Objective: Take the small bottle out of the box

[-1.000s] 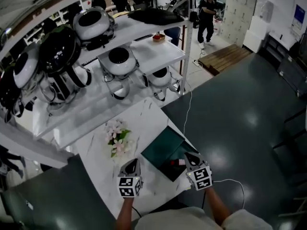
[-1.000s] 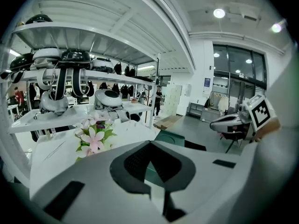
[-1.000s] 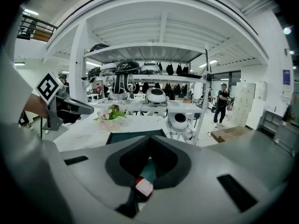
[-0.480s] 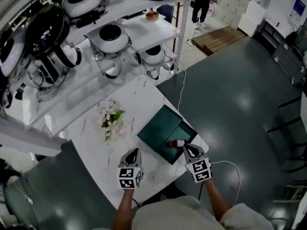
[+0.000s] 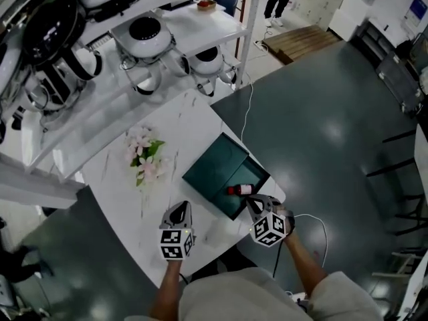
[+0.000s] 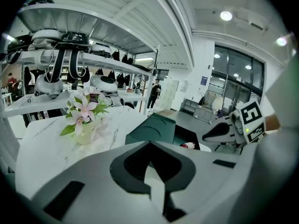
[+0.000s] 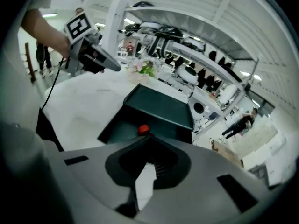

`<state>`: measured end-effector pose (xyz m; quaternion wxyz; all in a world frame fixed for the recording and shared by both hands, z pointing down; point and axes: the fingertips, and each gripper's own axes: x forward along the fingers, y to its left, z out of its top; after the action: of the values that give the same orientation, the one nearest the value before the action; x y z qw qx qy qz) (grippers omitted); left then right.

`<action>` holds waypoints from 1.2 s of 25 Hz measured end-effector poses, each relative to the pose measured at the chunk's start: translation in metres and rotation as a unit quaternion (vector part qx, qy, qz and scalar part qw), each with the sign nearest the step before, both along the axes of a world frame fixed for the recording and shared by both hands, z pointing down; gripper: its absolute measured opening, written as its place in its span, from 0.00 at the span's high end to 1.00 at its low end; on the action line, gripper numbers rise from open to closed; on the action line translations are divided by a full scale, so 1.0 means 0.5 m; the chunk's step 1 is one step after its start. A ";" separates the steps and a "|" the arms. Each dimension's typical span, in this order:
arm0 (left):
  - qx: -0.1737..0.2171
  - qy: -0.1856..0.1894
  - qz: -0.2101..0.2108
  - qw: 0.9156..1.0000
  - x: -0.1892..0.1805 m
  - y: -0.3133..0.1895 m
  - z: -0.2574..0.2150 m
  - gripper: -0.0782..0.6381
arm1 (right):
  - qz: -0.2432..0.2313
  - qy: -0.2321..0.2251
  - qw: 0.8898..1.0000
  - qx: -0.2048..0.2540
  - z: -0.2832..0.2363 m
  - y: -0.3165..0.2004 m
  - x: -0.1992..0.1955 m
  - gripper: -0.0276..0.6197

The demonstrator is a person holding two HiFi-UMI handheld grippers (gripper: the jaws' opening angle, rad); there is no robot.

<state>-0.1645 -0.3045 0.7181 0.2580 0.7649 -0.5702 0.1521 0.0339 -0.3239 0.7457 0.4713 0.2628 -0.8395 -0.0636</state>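
A dark green box lies open on the white marble table, its lid folded back. In its tray lies the small bottle, white with a red cap, on its side. My right gripper is shut, its tips just at the tray's near edge beside the bottle, holding nothing. In the right gripper view the red cap shows just beyond the closed tips. My left gripper hovers shut over bare table left of the box, empty. The left gripper view shows the box and bottle.
A small vase of pink flowers stands on the table left of the box. White shelves with round robot heads rise behind the table. A cable runs over the dark floor to the right. A person stands far off.
The head view has swung so that the table sits higher in the picture. My right gripper has come closer to the bottle in the tray. The left gripper has hardly moved.
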 end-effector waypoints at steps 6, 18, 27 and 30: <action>-0.003 0.000 -0.004 1.000 0.000 -0.002 0.004 0.87 | -0.117 0.112 0.987 0.025 0.039 -0.009 0.002 0.92; -0.003 0.002 -0.011 1.000 -0.001 -0.007 -0.002 0.87 | -0.172 0.133 0.976 -0.029 0.079 -0.022 -0.017 0.59; -0.004 0.004 -0.011 1.000 0.000 -0.010 0.001 0.87 | -0.169 0.173 0.967 -0.080 0.147 -0.069 -0.019 0.47; -0.002 0.006 -0.011 1.000 0.000 -0.013 0.000 0.87 | -0.166 0.181 0.964 -0.105 0.170 -0.081 -0.022 0.47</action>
<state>-0.1644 -0.3110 0.7182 0.2645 0.7587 -0.5770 0.1461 0.0228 -0.3643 0.8305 0.6233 0.0527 -0.7739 -0.0989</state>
